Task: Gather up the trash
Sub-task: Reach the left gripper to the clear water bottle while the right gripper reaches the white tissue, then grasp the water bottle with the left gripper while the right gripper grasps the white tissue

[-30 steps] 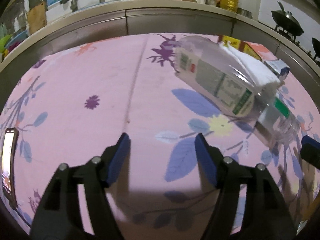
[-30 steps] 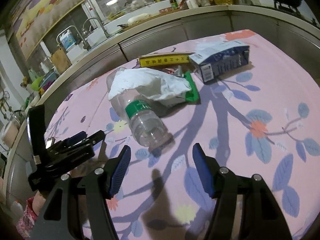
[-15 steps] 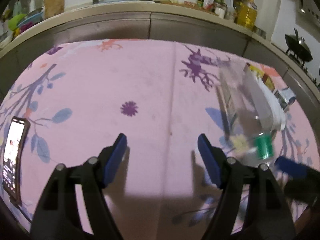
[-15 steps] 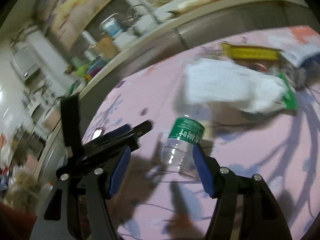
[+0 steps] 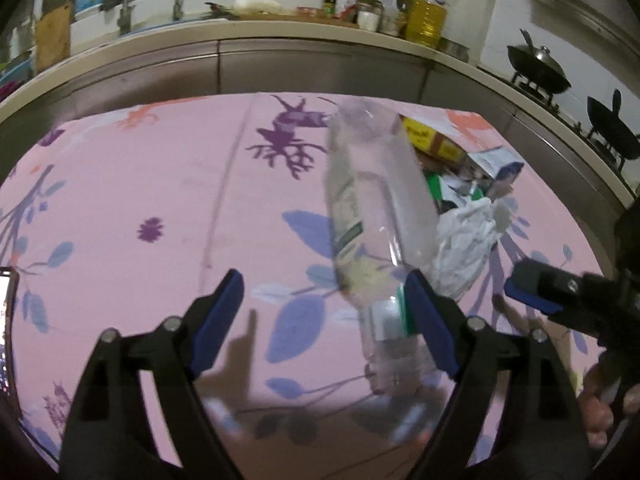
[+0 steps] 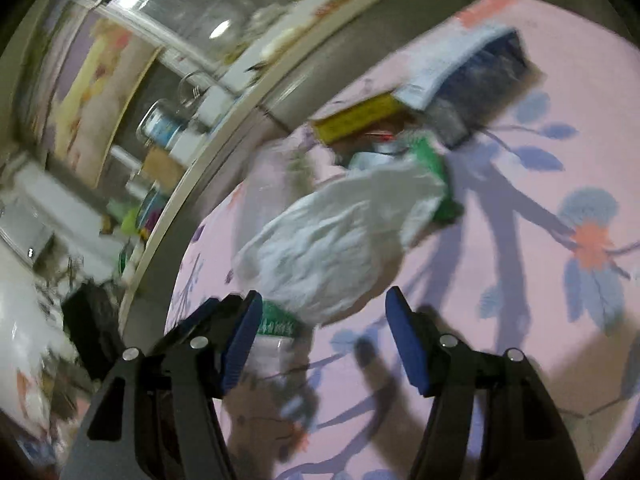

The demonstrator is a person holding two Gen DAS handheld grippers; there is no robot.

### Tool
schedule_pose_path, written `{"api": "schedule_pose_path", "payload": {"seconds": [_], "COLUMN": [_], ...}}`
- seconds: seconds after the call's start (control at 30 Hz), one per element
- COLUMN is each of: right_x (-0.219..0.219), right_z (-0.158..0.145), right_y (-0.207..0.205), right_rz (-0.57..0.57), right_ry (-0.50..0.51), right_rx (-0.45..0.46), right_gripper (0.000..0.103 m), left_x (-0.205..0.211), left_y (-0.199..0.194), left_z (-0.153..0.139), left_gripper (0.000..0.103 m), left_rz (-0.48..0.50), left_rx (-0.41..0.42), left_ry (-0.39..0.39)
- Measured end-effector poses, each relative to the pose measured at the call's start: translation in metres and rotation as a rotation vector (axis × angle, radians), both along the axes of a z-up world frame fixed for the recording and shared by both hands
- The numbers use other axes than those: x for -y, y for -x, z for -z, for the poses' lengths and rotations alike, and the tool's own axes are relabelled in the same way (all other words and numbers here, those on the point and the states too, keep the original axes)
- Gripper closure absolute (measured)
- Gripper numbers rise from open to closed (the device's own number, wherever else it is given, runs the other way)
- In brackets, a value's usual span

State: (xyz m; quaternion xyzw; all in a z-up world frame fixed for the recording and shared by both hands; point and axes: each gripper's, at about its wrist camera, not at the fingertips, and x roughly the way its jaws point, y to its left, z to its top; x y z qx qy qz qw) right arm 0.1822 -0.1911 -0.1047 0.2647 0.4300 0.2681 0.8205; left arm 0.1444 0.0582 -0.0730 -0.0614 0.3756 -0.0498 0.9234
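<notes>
A clear plastic bottle [image 5: 376, 216] with a green-edged label lies on the pink floral cloth, neck end toward me. My left gripper [image 5: 324, 320] has its jaws opening around that neck end. The bottle sits close to the right finger [image 5: 430, 320], and the left pad is well clear of it. My right gripper [image 6: 322, 336] is open and tilted. A crumpled white paper [image 6: 332, 240] lies just beyond its gap, and the bottle's green label [image 6: 276, 324] is beside its left finger. In the left wrist view the right gripper's [image 5: 532, 292] blue finger comes in from the right.
Behind the paper lie a green wrapper [image 6: 432, 160], a yellow box [image 6: 356, 118] and a blue-and-white carton [image 6: 472, 64]. A phone [image 5: 6, 320] lies at the cloth's left edge. A steel counter with a sink, bottles and woks rings the far side. A hand [image 5: 600, 412] shows at lower right.
The left gripper's jaws widened and the bottle's neck end now lies between them. The right gripper rolled and swung left, so the white paper now fills its view.
</notes>
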Motion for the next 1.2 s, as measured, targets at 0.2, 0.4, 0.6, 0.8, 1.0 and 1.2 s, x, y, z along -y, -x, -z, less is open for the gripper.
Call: {"api": "schedule_pose_path", "payload": {"seconds": [0.2, 0.4, 0.6, 0.8, 1.0, 1.2], "right_x": [-0.003, 0.01, 0.027, 0.011, 0.012, 0.028], "right_z": [-0.002, -0.003, -0.012, -0.018, 0.001, 0.009], "right_y": [-0.001, -0.009, -0.01, -0.026, -0.015, 0.018], "right_rz": [0.057, 0.12, 0.189, 0.218, 0.222, 0.245], "right_ry": [0.071, 0.038, -0.017, 0.121, 0.196, 0.257], "right_rx": [0.028, 0.003, 0.021, 0.063, 0.046, 0.085], "right_gripper": [0.041, 0.041, 0.041, 0.041, 0.041, 0.041], "left_x": [0.008, 0.02, 0.031, 0.039, 0.025, 0.003], "left_y": [0.007, 0.001, -0.003, -0.013, -0.016, -0.016], "left_z": [-0.009, -0.005, -0.01, 0.001, 0.017, 0.016], "left_gripper": [0.024, 0.024, 0.024, 0.024, 0.023, 0.023], "left_rz": [0.018, 0.042, 0.056, 0.044, -0.002, -0.055], "left_rx": [0.017, -0.014, -0.004, -0.036, -0.079, -0.079], "left_ry": [0.007, 0.018, 0.012, -0.033, -0.068, -0.045]}}
